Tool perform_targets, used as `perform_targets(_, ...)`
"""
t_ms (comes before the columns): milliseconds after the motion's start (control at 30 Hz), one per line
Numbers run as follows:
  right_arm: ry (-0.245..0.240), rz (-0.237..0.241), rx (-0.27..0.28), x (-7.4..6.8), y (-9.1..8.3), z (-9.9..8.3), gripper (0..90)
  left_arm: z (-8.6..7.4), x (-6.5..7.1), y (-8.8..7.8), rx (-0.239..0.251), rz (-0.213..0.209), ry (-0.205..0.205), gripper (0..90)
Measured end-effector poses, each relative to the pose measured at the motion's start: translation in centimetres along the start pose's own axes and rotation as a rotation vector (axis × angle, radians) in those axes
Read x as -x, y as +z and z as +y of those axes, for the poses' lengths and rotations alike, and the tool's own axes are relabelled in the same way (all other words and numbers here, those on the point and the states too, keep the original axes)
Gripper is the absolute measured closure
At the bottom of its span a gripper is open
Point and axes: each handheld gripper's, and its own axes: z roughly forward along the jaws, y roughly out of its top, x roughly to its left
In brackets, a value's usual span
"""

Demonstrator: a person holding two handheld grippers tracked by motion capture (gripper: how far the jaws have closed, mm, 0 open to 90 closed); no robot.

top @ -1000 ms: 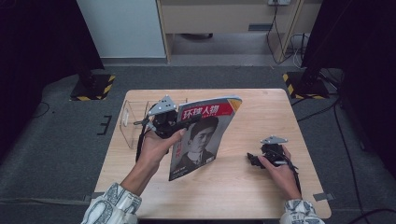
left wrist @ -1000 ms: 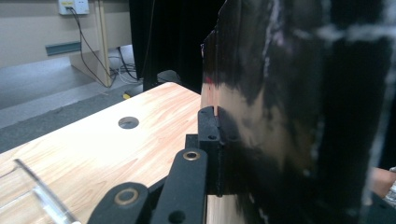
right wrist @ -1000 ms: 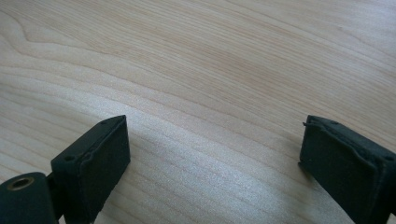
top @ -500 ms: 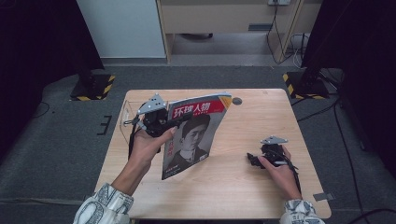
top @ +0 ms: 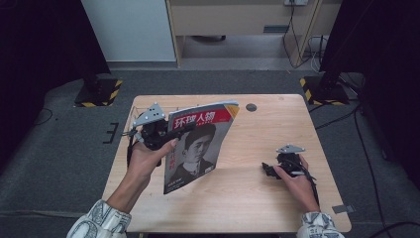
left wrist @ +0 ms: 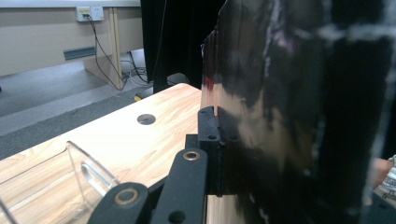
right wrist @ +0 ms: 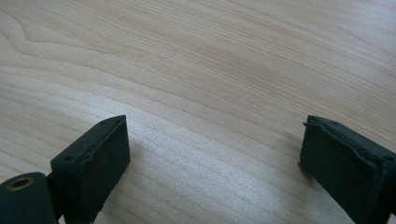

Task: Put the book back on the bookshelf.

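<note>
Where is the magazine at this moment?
In the high view the magazine is held upright over the table's left half by the left tongs, beside a clear stand.

Patterned white-and-dark sleeves (top: pixel 101 223) at lower left and lower right of the high view. Black left gripper (top: pixel 171 135) left of centre, topped by grey three-cornered plate (top: pixel 148 115). Black right gripper (top: pixel 267 170) at lower right, same grey plate on top, black cable (top: pixel 311 178) trailing along the hand. Up close: matte black arms with brass-ringed pivots (left wrist: pixel 192 155), small screw holes, black rubbery pads (right wrist: pixel 105 154) with rough edges.
</note>
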Motion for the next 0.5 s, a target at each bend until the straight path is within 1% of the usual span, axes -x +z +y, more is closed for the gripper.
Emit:
perform_targets(100,0.001,0.000,0.000,0.0,0.0,0.0,8.6,-0.3,-0.2,-0.4,-0.002,0.001,0.005,86.4)
perform_targets(133,0.000,0.000,0.000,0.0,0.0,0.0,8.6,-0.7,-0.3,-0.7,-0.001,0.004,0.001,86.4)
perform_targets(233,0.000,0.000,0.000,0.0,0.0,0.0,8.6,-0.9,-0.5,-1.0,0.000,0.004,-0.004,86.5)
perform_targets(300,0.000,0.000,0.000,0.0,0.0,0.0,8.6,-1.3,-0.7,-1.5,0.002,0.006,-0.010,86.5)
perform_targets(400,0.000,0.000,0.000,0.0,0.0,0.0,8.6,-1.4,-0.8,-1.9,0.004,0.008,-0.013,86.5)
perform_targets(433,0.000,0.001,-0.001,0.0,0.0,0.0,8.6,-1.5,-0.9,-2.4,0.007,0.009,-0.013,86.5)
perform_targets(467,0.000,0.001,-0.001,0.0,0.0,0.0,8.6,-1.5,-0.9,-2.4,0.007,0.009,-0.013,86.5)
perform_targets(500,0.000,0.001,-0.002,0.0,0.0,0.0,8.6,-1.6,-0.9,-2.7,0.009,0.009,-0.013,86.4)
